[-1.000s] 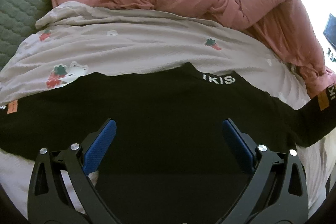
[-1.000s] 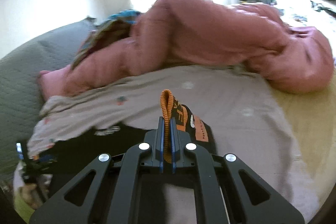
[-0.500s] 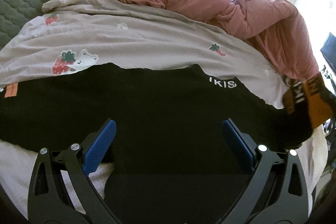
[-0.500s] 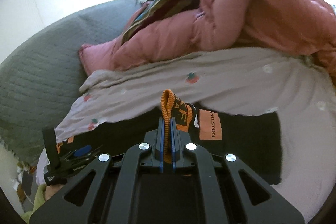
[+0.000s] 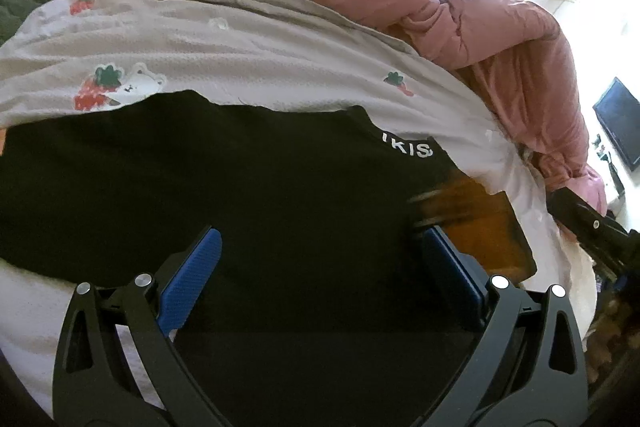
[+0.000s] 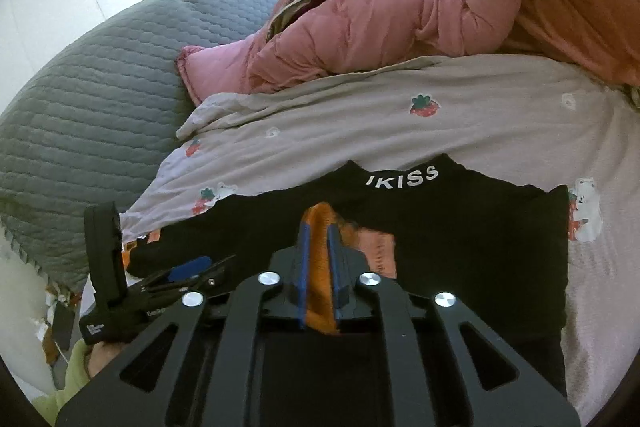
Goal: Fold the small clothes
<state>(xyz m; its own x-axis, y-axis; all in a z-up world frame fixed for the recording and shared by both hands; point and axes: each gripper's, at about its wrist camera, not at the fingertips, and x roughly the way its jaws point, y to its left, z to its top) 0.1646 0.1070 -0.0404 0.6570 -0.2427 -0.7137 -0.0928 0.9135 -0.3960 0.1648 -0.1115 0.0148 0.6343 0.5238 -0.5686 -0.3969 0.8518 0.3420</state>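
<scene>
A black garment (image 6: 460,227) with white lettering at its collar lies spread on a strawberry-print sheet (image 6: 400,131), filling the lower middle of both views. Its orange cuff (image 6: 318,267), folded in over the black cloth, sits between the right gripper's (image 6: 318,239) blue pads, whose jaws have just been opening slightly; whether they grip it I cannot tell. The left gripper (image 5: 320,247) hovers over the cloth, jaws wide apart, nothing between them. A pink duvet (image 6: 440,19) is heaped at the top, a grey quilt (image 6: 100,99) at upper left.
</scene>
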